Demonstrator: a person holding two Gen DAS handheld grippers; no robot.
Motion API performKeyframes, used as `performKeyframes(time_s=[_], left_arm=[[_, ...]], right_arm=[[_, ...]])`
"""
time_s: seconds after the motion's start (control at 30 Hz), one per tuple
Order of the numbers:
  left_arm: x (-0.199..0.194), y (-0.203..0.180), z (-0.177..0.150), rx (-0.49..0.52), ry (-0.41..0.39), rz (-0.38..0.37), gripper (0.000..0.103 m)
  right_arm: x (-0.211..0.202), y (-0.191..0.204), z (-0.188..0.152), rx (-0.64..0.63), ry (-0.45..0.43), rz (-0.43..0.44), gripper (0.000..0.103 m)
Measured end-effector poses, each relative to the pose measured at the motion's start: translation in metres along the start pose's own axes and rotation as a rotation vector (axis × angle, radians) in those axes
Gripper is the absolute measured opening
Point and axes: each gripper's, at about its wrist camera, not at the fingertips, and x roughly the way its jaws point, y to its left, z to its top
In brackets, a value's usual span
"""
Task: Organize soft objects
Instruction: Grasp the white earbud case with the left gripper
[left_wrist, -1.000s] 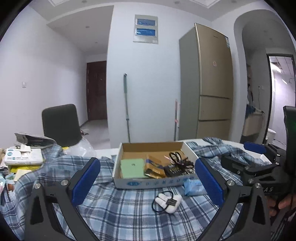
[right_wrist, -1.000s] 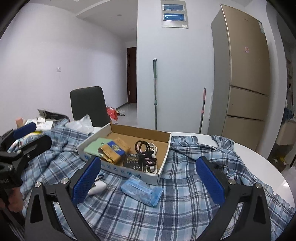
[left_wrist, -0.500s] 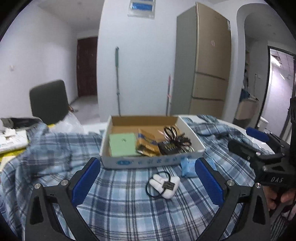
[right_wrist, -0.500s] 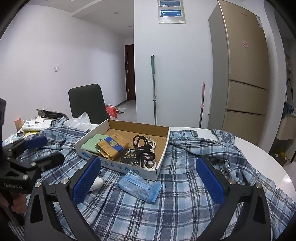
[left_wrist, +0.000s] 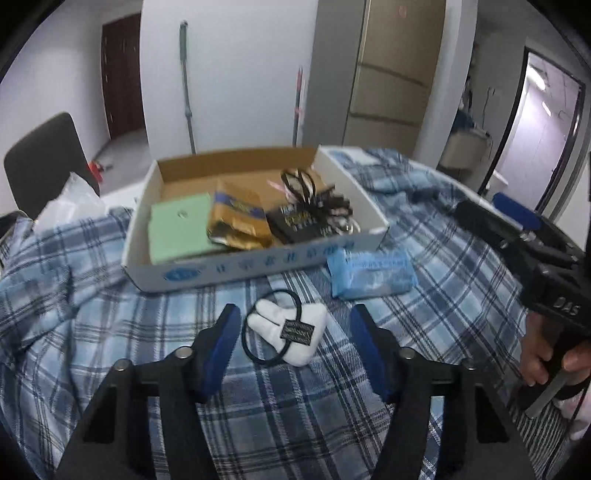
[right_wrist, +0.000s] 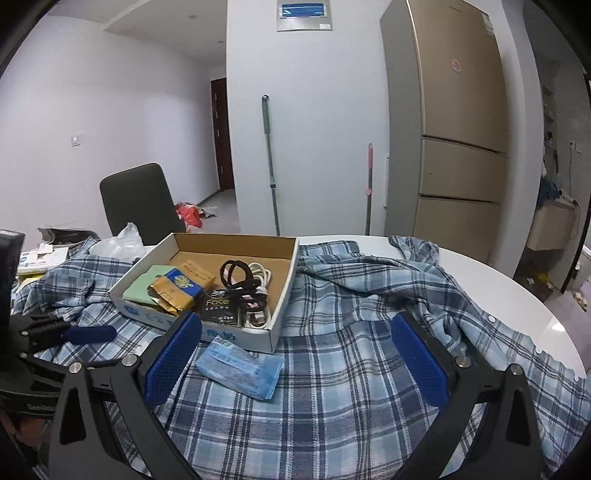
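A white plush hair tie with a black elastic loop (left_wrist: 286, 330) lies on the blue plaid shirt (left_wrist: 74, 325). My left gripper (left_wrist: 295, 330) is open, its blue pads on either side of the hair tie, not touching it. A blue tissue pack (left_wrist: 371, 273) lies right of it, in front of the cardboard box (left_wrist: 255, 264); the pack also shows in the right wrist view (right_wrist: 240, 369). My right gripper (right_wrist: 295, 354) is open and empty above the shirt (right_wrist: 369, 387), the pack near its left pad. The box (right_wrist: 258, 338) holds a green pad, gold packets, cables and black hair ties.
A round white table (right_wrist: 498, 280) carries the shirt. A black chair (right_wrist: 138, 201) and a plastic bag (right_wrist: 125, 238) stand behind the box. Papers (right_wrist: 40, 254) lie at the left. The right gripper's body (left_wrist: 535, 258) sits at the right in the left wrist view.
My left gripper has moved forward and down to the hair tie and its jaws have narrowed around it. My right gripper has shifted slightly and stays open.
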Motion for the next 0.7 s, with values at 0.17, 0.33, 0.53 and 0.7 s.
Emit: performKeyframes(time_s=[0.17, 0.33, 0.53, 0.7], left_arm=[[0.016, -0.007, 0.002, 0.041, 0.068, 0.034, 0.063], [0.029, -0.002, 0.001, -0.001, 0.099, 0.008, 0.058], [0.037, 0.001, -0.005, 0.006, 0.096, 0.016, 0.044], [0.033, 0.006, -0.006, -0.002, 0.068, 0.004, 0.026]], right_arm=[[0.003, -0.002, 0.0, 0.007, 0.015, 0.003, 0.102], [0.002, -0.002, 0.0, 0.008, 0.014, 0.003, 0.102], [0.004, -0.001, -0.001, 0.009, 0.026, 0.006, 0.102], [0.007, -0.001, -0.002, 0.007, 0.036, 0.008, 0.102]])
